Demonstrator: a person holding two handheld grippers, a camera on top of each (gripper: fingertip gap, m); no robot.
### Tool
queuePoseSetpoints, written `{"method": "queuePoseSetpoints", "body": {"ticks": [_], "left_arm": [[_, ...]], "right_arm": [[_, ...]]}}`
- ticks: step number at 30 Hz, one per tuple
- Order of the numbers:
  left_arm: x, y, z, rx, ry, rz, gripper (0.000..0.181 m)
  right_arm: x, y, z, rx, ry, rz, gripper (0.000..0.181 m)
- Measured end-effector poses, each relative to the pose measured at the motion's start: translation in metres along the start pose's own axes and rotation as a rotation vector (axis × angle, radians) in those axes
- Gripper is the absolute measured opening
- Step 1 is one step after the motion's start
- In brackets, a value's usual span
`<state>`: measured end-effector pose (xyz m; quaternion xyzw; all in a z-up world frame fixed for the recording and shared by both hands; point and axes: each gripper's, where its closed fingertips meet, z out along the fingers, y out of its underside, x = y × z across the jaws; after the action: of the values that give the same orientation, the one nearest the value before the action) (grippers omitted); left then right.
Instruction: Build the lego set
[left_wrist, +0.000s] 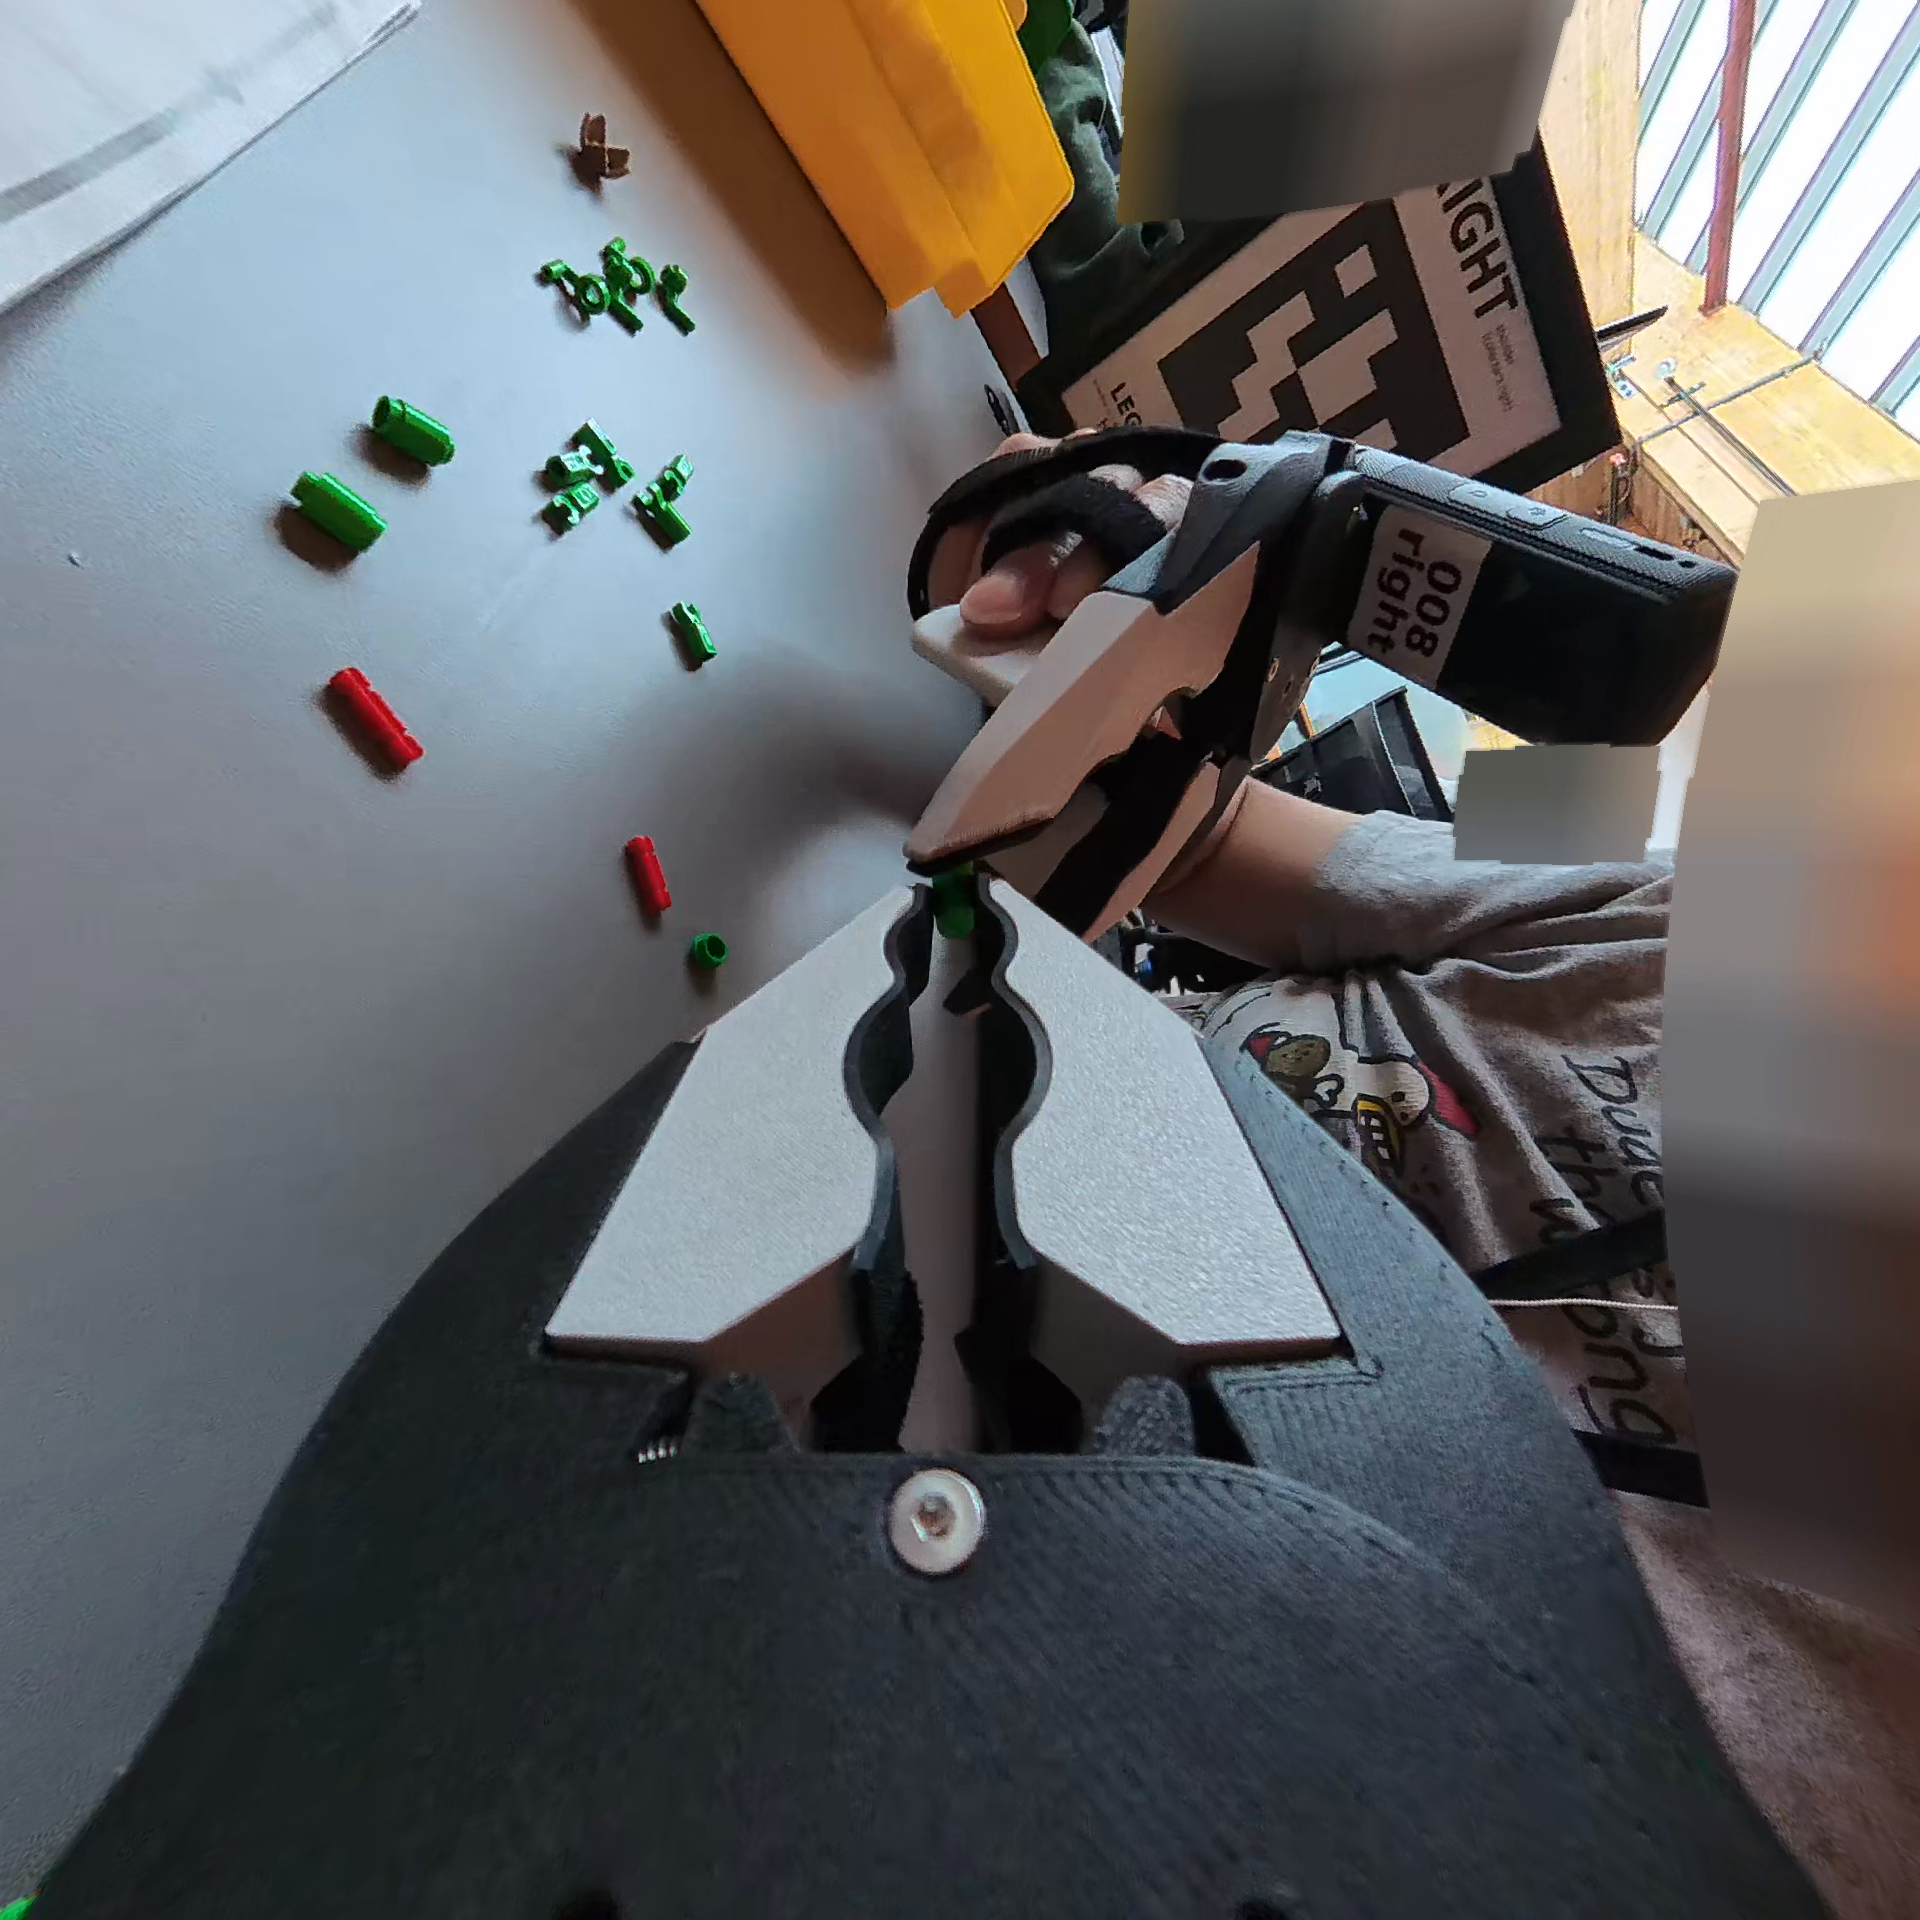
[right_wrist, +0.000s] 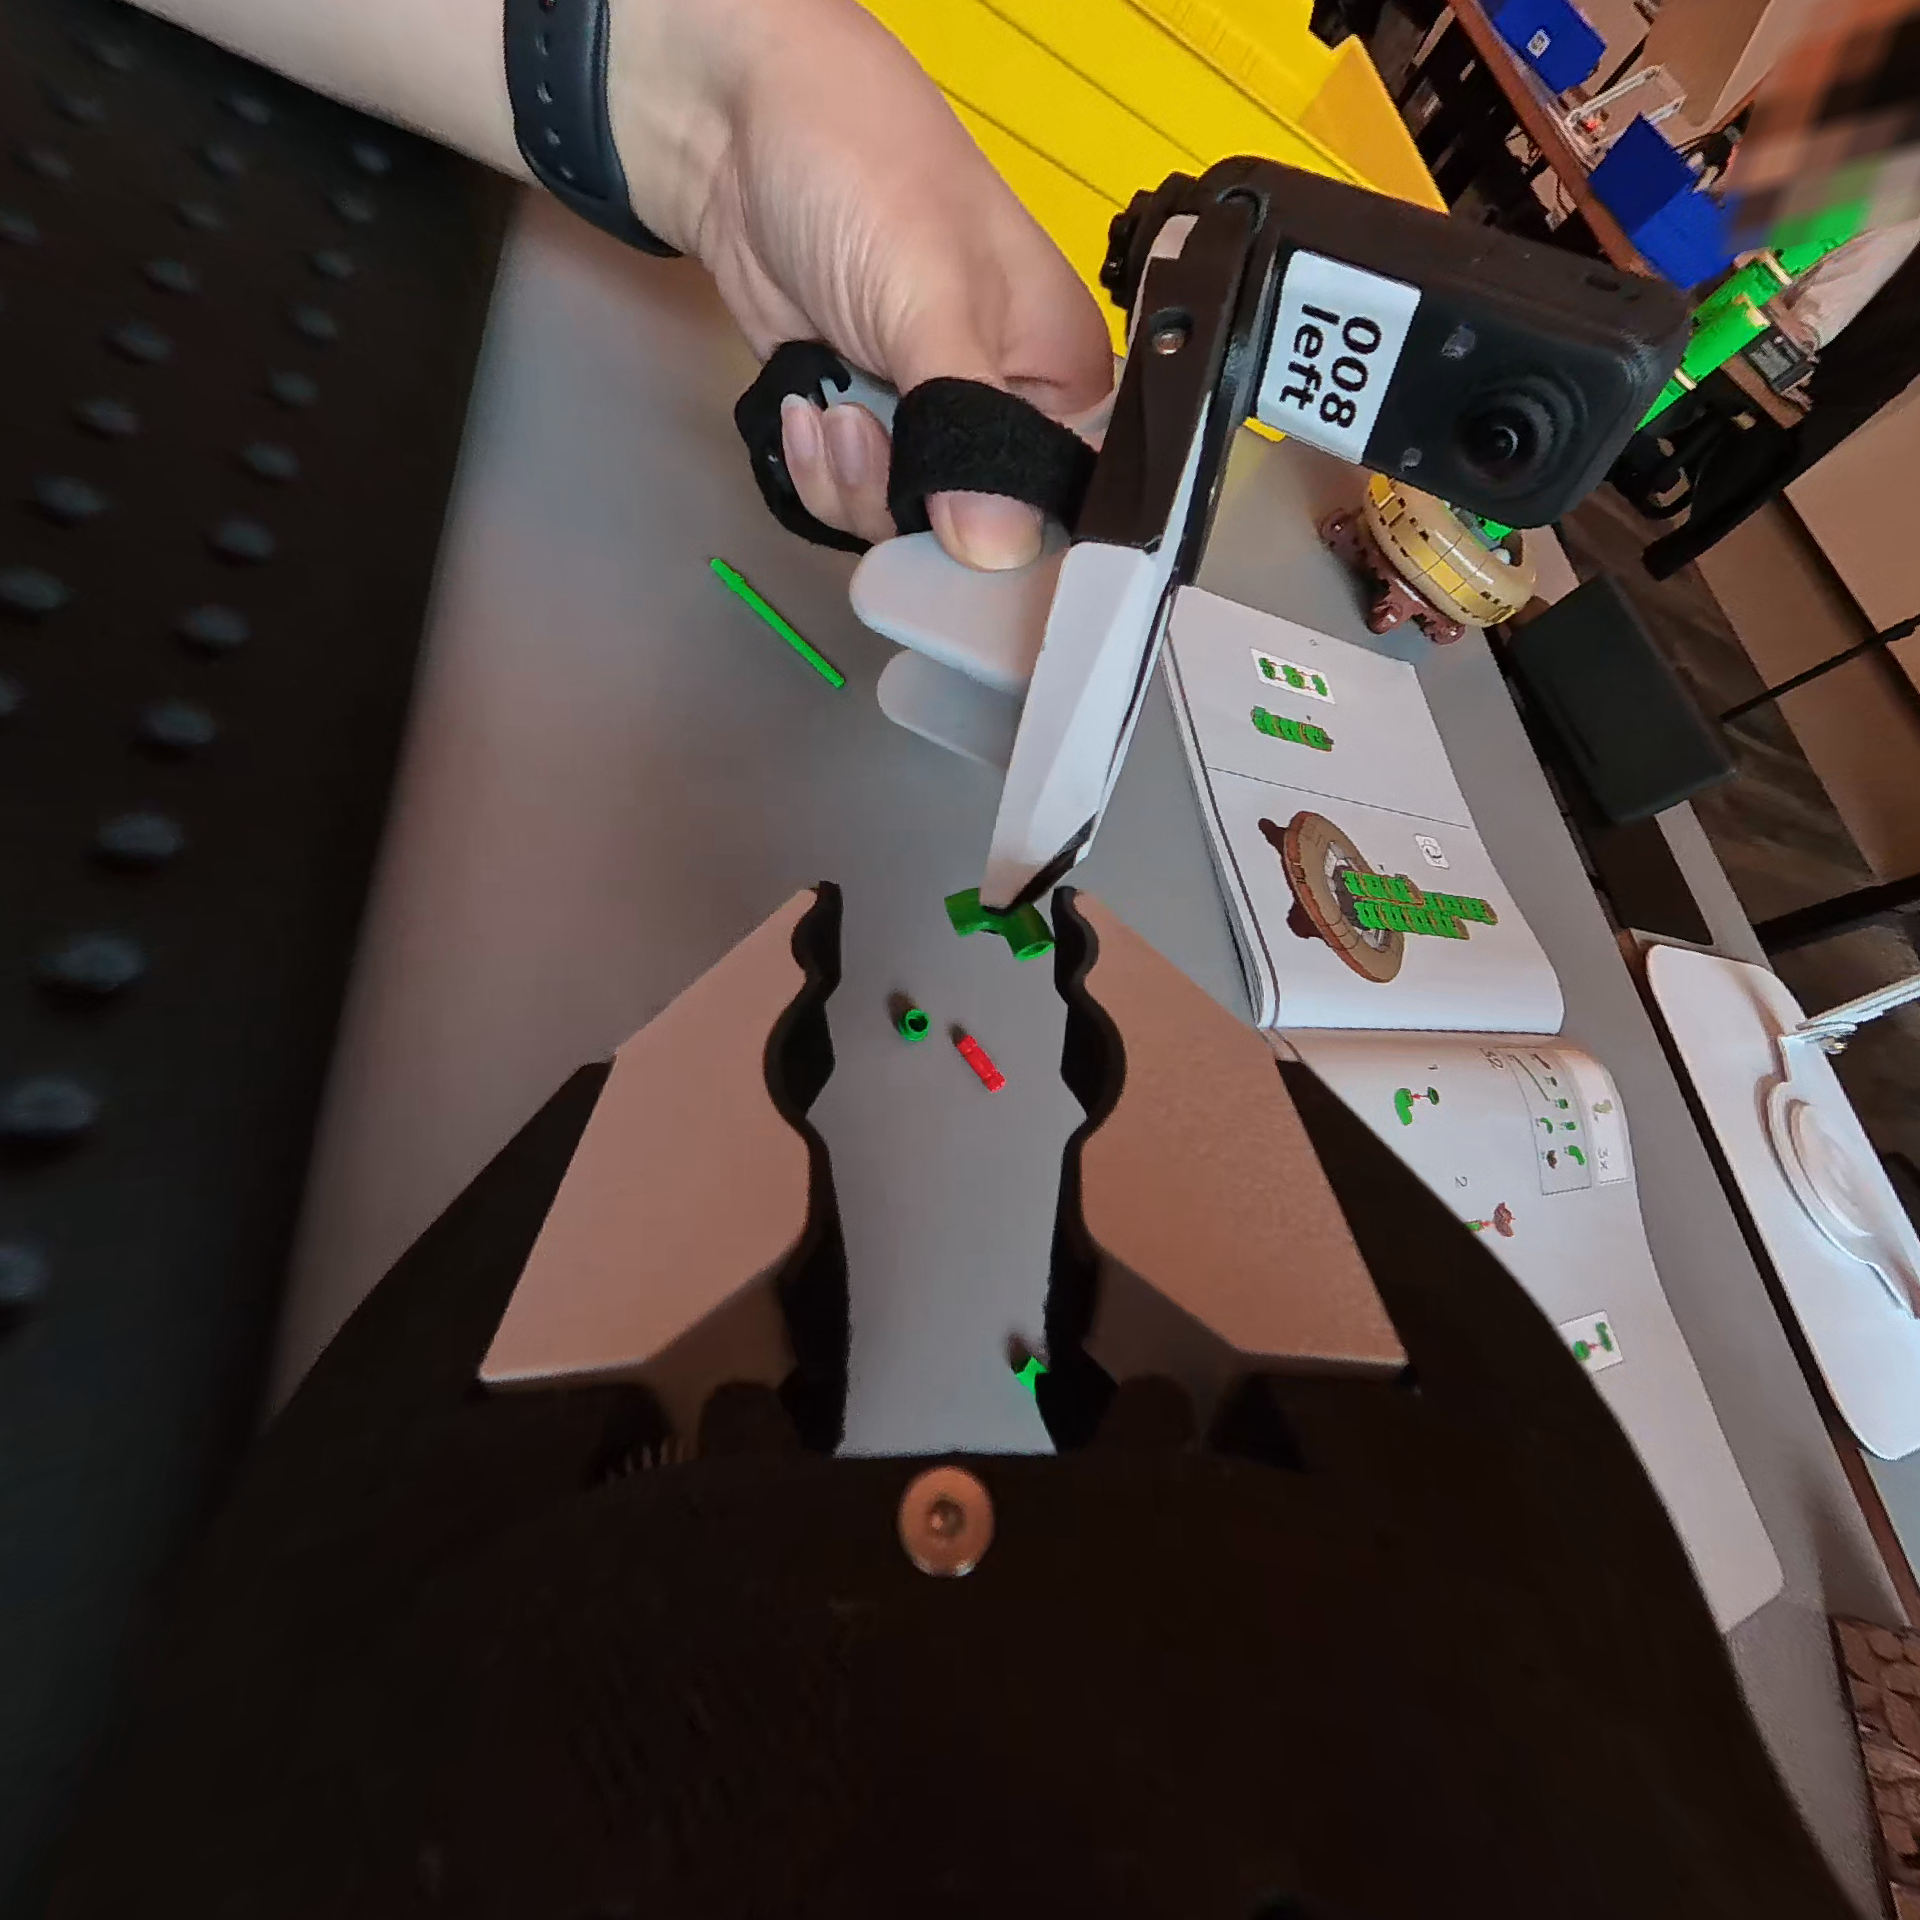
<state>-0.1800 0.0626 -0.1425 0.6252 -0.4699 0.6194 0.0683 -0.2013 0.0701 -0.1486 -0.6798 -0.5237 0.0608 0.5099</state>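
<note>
My left gripper (left_wrist: 951, 899) is shut on a small green lego connector (left_wrist: 952, 906), held just above the grey table (left_wrist: 208, 935). In the right wrist view the left gripper (right_wrist: 1023, 883) comes down from above and pinches the same green connector (right_wrist: 997, 920). My right gripper (right_wrist: 945, 909) is open, and the connector sits between its fingertips, close to the right-hand finger (right_wrist: 1070, 935). In the left wrist view the right gripper (left_wrist: 940, 857) reaches in from the upper right, and its tip meets the green piece.
Loose green pieces (left_wrist: 613, 286), green cylinders (left_wrist: 412, 428), red pins (left_wrist: 374, 719) and a small green ring (right_wrist: 912, 1023) lie on the table. A green rod (right_wrist: 777, 621), an open instruction booklet (right_wrist: 1351, 831), a brown-and-tan built model (right_wrist: 1444, 566) and a yellow bin (left_wrist: 904, 135) stand around.
</note>
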Motion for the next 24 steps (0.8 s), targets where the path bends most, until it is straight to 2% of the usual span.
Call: {"method": "queuePoseSetpoints", "body": {"ticks": [6, 24], "left_arm": [[0.0015, 0.0013, 0.0016, -0.01, 0.006, 0.006, 0.005], [-0.0021, 0.0051, 0.0023, -0.037, -0.017, 0.006, 0.005]], "right_arm": [[0.0044, -0.0019, -0.0031, 0.008, 0.025, -0.008, 0.026], [0.008, 0.0067, -0.0075, -0.054, 0.063, -0.098, 0.021]]}}
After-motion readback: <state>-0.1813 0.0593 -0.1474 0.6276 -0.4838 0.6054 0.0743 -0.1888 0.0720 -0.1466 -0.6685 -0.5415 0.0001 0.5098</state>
